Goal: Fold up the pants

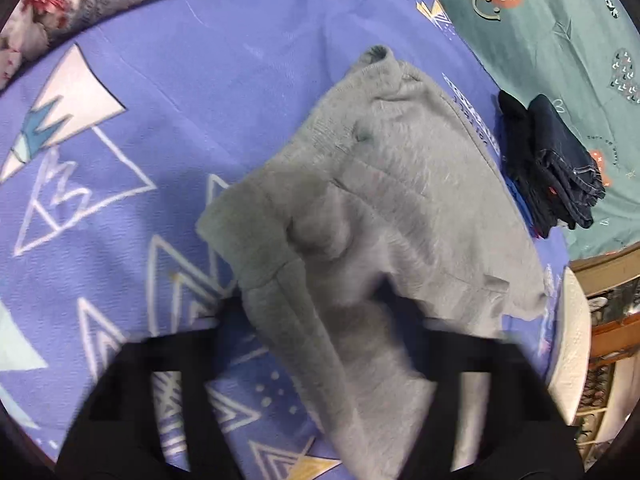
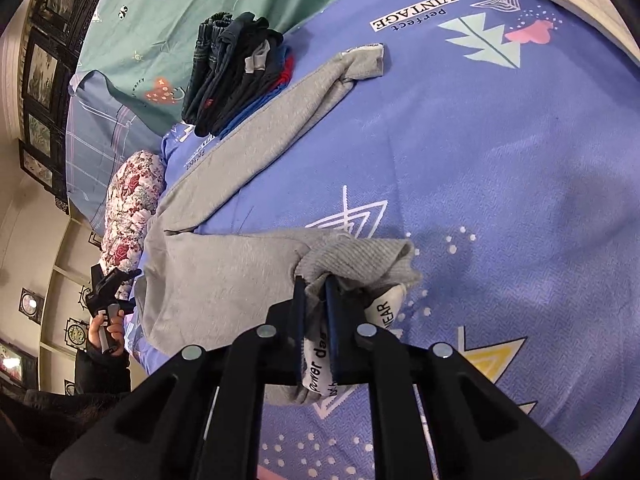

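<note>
My right gripper has its fingers pinched shut on the ribbed cuff of the grey sweatpants, with a white printed label caught between the pads; that leg lies flat across the purple bedspread, running back toward the side of the bed where the flowered pillow sits; the other leg stretches away diagonally toward the far edge, its cuff lying near the "VINTAGE" print on the spread. Just beside that far leg, along the seam where the purple spread meets the teal sheet, stands a stack of folded dark clothes, touching or nearly touching the grey fabric; I cannot tell which.

From my left wrist camera the sweatpants fill the middle of the view, bunched and layered over the purple spread; my left gripper has its fingers spread wide, one on each side of a fold of grey cloth, blurred, and I cannot say whether they touch it; the dark stack sits beyond the pants at the teal sheet's border; the bed's white mattress edge shows to the right. In the right view the left gripper appears small at the bed's side by the pillow, held in a hand.
</note>
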